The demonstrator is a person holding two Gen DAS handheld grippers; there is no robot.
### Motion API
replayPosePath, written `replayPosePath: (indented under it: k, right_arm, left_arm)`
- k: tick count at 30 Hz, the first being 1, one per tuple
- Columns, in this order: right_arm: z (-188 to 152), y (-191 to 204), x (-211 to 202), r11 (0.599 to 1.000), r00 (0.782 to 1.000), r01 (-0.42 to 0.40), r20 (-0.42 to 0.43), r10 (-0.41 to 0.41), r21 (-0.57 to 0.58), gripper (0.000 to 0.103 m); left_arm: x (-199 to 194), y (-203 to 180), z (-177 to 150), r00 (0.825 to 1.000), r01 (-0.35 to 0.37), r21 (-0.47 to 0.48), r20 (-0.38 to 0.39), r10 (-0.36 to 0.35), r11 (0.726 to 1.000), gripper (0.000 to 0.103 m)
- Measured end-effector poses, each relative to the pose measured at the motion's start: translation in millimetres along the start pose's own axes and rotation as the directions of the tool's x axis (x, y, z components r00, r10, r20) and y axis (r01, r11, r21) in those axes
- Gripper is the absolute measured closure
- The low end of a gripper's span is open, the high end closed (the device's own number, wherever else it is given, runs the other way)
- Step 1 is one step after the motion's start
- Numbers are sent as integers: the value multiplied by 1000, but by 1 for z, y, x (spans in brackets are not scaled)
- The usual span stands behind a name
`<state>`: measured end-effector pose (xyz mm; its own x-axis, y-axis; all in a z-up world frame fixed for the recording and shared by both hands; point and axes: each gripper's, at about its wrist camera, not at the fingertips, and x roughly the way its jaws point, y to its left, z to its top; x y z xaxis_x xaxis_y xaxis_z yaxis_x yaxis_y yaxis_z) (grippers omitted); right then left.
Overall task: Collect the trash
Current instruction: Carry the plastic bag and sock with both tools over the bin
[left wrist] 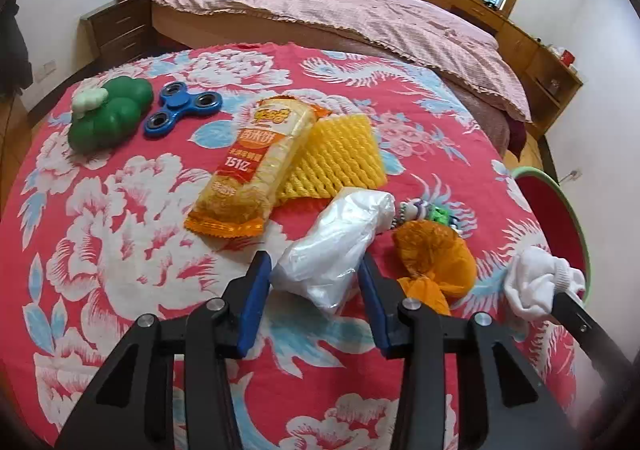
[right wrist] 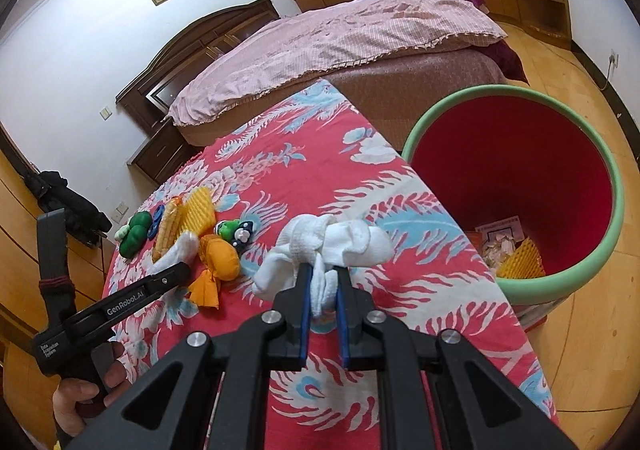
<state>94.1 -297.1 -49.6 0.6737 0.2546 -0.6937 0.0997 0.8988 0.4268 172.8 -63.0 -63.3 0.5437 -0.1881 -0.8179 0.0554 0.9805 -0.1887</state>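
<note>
A white cloth wad (right wrist: 324, 250) was held pinched between the nearly closed jaws of the right gripper (right wrist: 323, 282), lifted above the red floral tablecloth (right wrist: 360, 186) and just short of the red bin (right wrist: 516, 186), which stood on the floor beside the table edge and already held a yellow foam net and paper scraps. The left gripper (left wrist: 314, 274) was seen with its jaws spread wide around a crumpled clear plastic bag (left wrist: 336, 246), the blue pads on either side of it; whether they touched the bag could not be told. Beyond the bag, away from the bin, a rice-cracker packet (left wrist: 250, 170) lay partly over a yellow foam net (left wrist: 340, 154), with an orange mesh wrapper (left wrist: 436, 258) on the bin side of the bag. A blue fidget spinner (left wrist: 184, 110) and a green toy (left wrist: 108, 114) were left at the far side of the cloth from the bin, and a small toy figure (left wrist: 424, 212) sat just behind the bag. It was judged that the loosely bunched wad could be shed short of the rim if released early, and that the slippery bag might be squeezed out of the jaws or the tablecloth caught with it.
</note>
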Motion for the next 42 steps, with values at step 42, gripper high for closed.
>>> replayPosePath:
  k: [42]
  right_arm:
    - [3, 2, -93, 999, 979, -44, 200, 45, -9, 90]
  left_arm:
    - [-138, -32, -26, 956, 181, 26, 228, -182, 983, 61]
